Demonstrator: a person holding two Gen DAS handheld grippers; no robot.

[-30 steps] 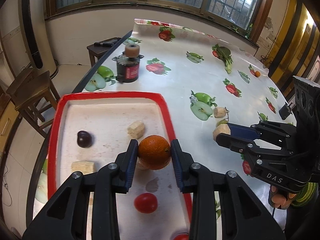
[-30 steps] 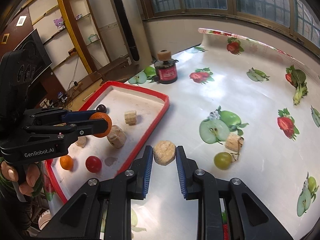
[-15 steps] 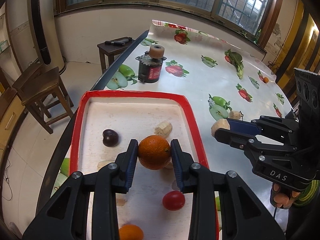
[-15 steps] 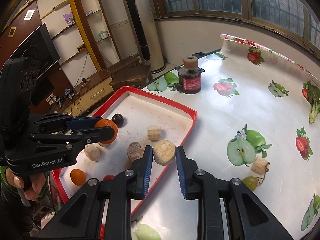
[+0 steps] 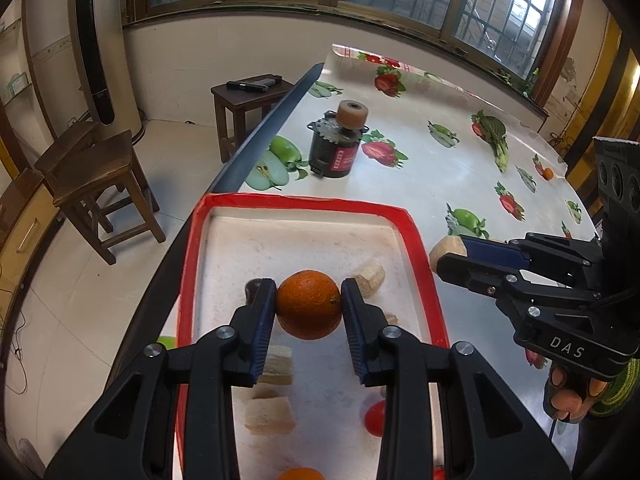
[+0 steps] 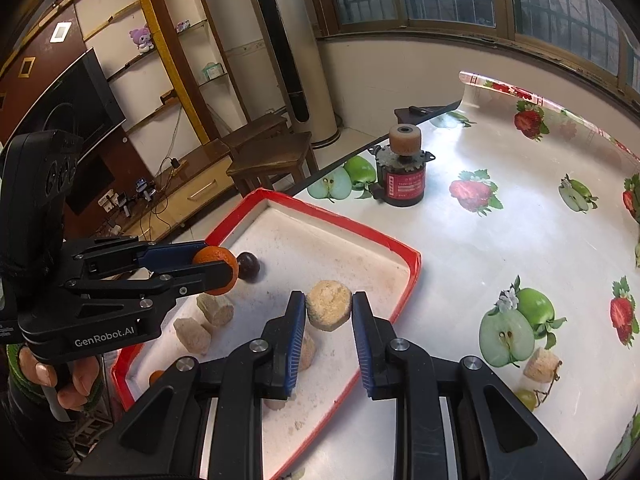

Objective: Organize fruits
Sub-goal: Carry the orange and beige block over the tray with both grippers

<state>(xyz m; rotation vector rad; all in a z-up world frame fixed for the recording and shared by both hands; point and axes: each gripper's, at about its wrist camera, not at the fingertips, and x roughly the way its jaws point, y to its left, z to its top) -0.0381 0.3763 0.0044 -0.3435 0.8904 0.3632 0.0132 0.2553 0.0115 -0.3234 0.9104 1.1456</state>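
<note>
Both loads hang over the red-rimmed white tray: the left gripper clamps a round orange, the right gripper pinches a tan crumbly puck. Next, I'd judge, comes lowering each into free space, then releasing.

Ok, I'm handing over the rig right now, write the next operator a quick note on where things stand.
Left gripper: shut on an orange, over the red tray.
Right gripper: shut on a tan chunk, over the tray's near edge.
In the tray: a plum, several tan chunks, a tomato, a small orange.
Left: set both held pieces down; a chunk and a grape remain on the table.
</note>
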